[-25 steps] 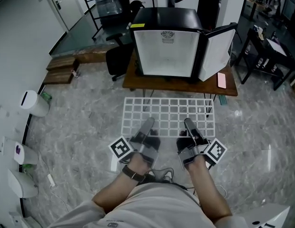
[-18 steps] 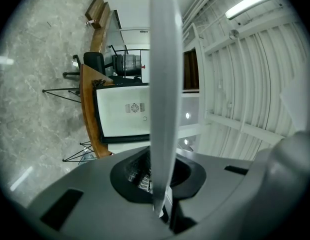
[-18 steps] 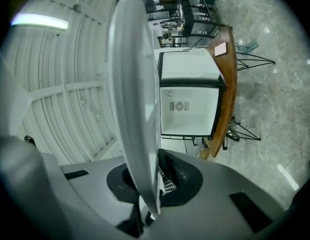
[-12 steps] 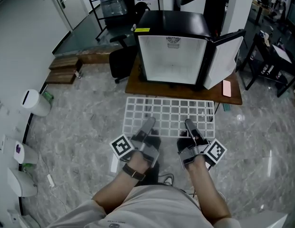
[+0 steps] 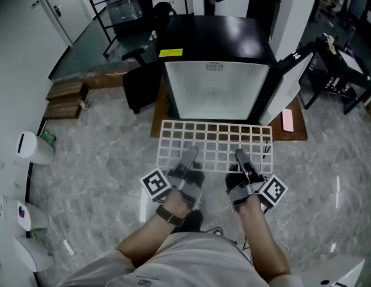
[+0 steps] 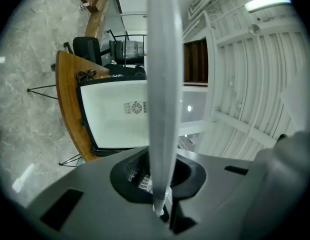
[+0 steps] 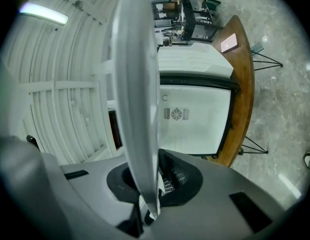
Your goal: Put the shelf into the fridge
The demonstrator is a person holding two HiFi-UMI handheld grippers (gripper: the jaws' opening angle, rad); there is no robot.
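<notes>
A white wire grid shelf [image 5: 215, 145] is held level between both grippers, its far edge close to the mouth of the open black mini fridge [image 5: 214, 88]. My left gripper [image 5: 186, 158] is shut on the shelf's near edge at the left, and my right gripper [image 5: 240, 158] is shut on it at the right. The fridge's white empty inside [image 6: 117, 116] faces me, and its door [image 5: 290, 76] hangs open to the right. In both gripper views the shelf [image 7: 137, 104] runs edge-on as a pale band from between the jaws.
The fridge stands on a low wooden table [image 5: 296, 130] with thin metal legs. A pink phone [image 5: 287, 120] lies on its right end. A black office chair [image 5: 140, 82] is left of the fridge. Black desks [image 5: 341, 70] stand at the right; marble floor [image 5: 96, 154] lies around.
The shelf and both grippers have come closer to the fridge; the fridge opening now looms larger and the shelf's far edge reaches the table front. Both grips are unchanged.
</notes>
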